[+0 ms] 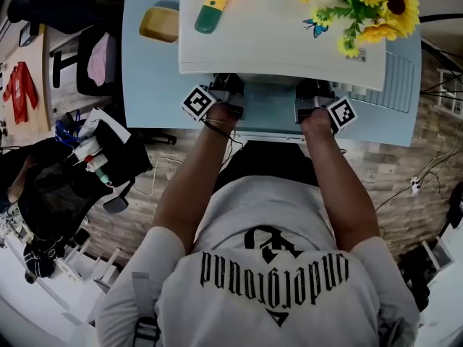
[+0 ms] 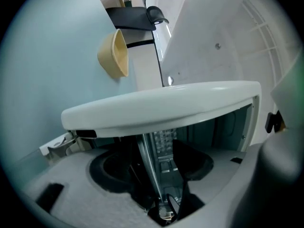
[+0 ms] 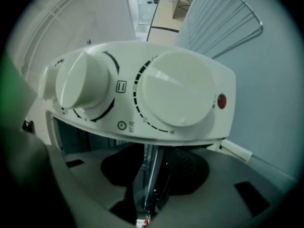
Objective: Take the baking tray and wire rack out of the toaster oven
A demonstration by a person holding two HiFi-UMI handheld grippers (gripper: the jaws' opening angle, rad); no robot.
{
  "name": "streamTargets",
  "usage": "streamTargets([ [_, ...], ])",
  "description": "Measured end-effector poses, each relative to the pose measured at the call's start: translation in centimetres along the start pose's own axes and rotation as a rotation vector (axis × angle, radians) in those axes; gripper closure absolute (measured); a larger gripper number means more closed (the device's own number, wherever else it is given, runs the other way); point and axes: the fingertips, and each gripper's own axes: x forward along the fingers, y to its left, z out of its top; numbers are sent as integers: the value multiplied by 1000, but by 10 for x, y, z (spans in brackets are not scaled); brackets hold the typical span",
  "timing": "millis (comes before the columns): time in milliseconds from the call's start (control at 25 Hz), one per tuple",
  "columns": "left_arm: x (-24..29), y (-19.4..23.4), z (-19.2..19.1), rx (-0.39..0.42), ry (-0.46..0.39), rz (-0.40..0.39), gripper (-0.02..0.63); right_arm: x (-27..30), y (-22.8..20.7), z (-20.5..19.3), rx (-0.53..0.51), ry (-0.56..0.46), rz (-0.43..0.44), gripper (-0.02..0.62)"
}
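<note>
Far left on the pale blue table (image 1: 148, 85) sits a shallow yellow plastic dish (image 1: 159, 24), well clear of the work.

I have my left gripper (image 2: 156, 172) rolled onto its side and held level in the mouth of the white metal toaster oven (image 1: 275, 35), just inside the oven's left front post. That puts one jaw above and one below a thin grey metal strip, which I take to be the rim of the baking tray (image 2: 146, 151). Its jaws are spread, with a gap showing beside the rim, so the rim sits between them ungripped. The rest of the tray is inside the dark cavity, with only that edge showing.

My right gripper (image 3: 151, 175) mirrors this at the other end of the rim, just beside the control panel with its two round white knobs (image 3: 178, 91). I judge that a hold at both ends should keep the tray flat on the way out. These jaws stand closer about the strip, but I cannot tell whether the pads bite.

Further right, a silver wire rack (image 1: 404, 78) lies flat on the table just beside the oven. I judge that half done and the tray left to do.
</note>
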Motion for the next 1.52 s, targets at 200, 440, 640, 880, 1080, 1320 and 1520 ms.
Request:
streamTargets([
  [200, 4, 6, 8, -9, -32, 14, 392, 7, -5, 3, 31, -31, -22, 479],
  [440, 3, 18, 12, -30, -52, 50, 486, 7, -9, 2, 24, -17, -28, 518],
  [640, 0, 18, 10, -17, -49, 63, 511, 6, -7, 2, 25, -16, -29, 523],
  [880, -14, 18, 3, -30, -40, 61, 514, -8, -10, -3, 33, -18, -36, 525],
  [1080, -31, 17, -4, -35, -32, 60, 517, -26, -12, -9, 12, -2, -44, 525],
  [1320, -54, 16, -14, -30, -7, 64, 517, -50, -15, -17, 7, 5, -51, 526],
  [1520, -74, 16, -24, -43, 9, 68, 520, -71, -17, -24, 6, 14, -50, 526],
])
